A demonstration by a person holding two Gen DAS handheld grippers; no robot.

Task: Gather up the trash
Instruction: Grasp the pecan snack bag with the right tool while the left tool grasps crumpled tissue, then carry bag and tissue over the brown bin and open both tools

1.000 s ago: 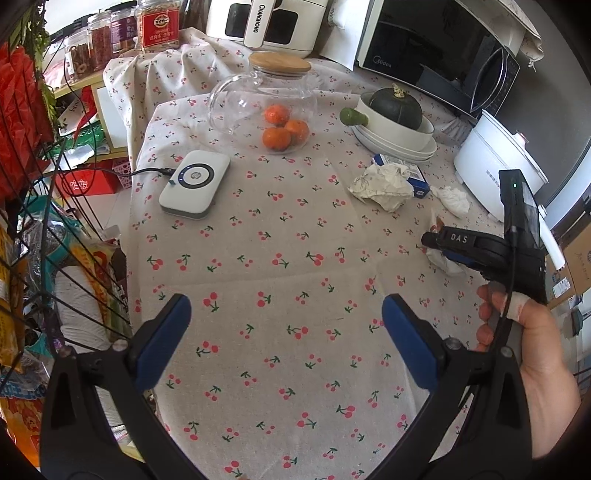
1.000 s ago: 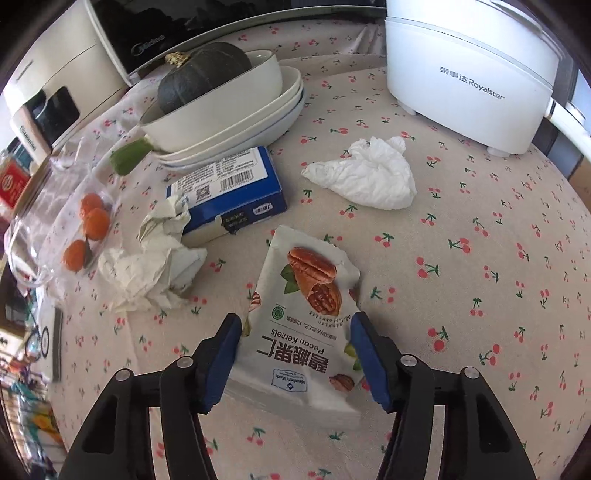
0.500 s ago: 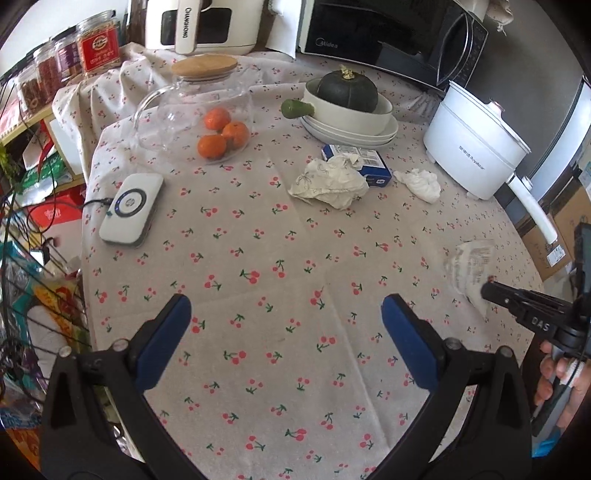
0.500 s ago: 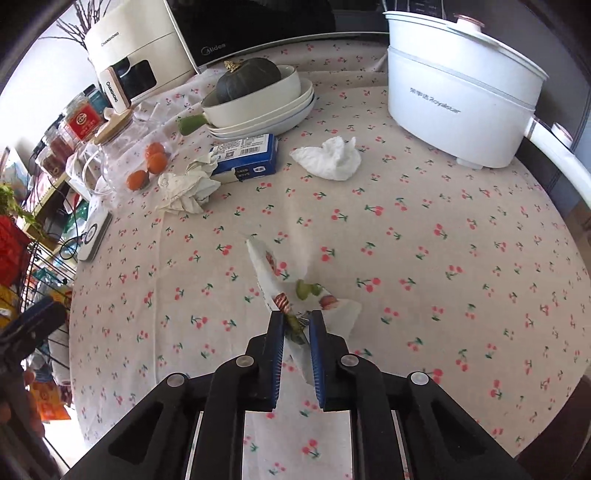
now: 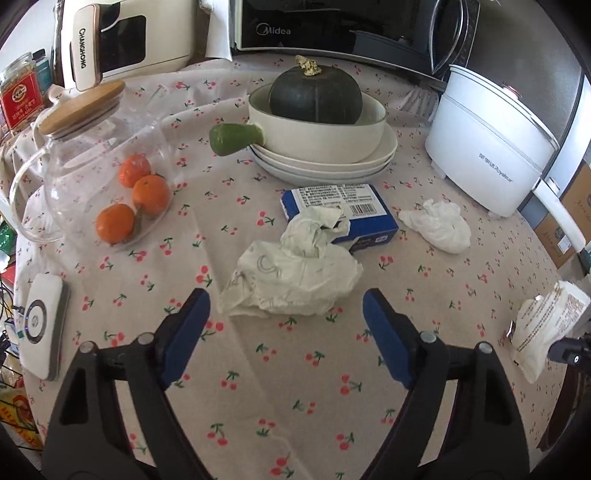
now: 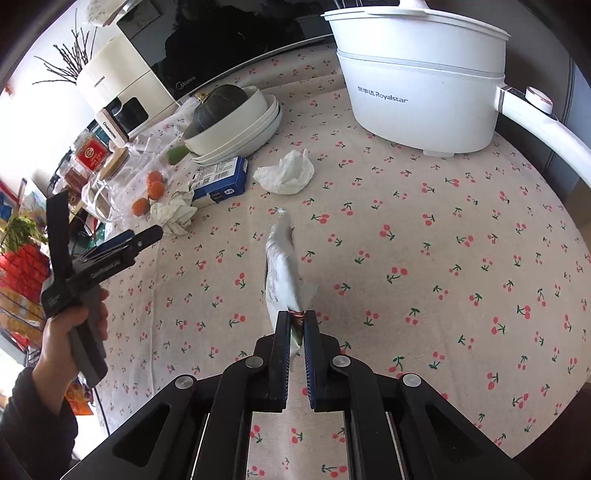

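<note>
Right wrist: right gripper [image 6: 294, 320] clamped on snack packet [image 6: 281, 271]; left gripper [image 5: 284, 325] closing, wide, nothing between.

Two wrist fisheyes, both angled steeply down over the cherry-print tablecloth [image 5: 280, 387].
Left view: close before the crumpled paper [image 5: 295, 280], facing the microwave [image 5: 332, 26]. Right view: higher, farther back; both share paper, blue box [image 6: 221, 181], white cooker [image 6: 421, 96].
</note>
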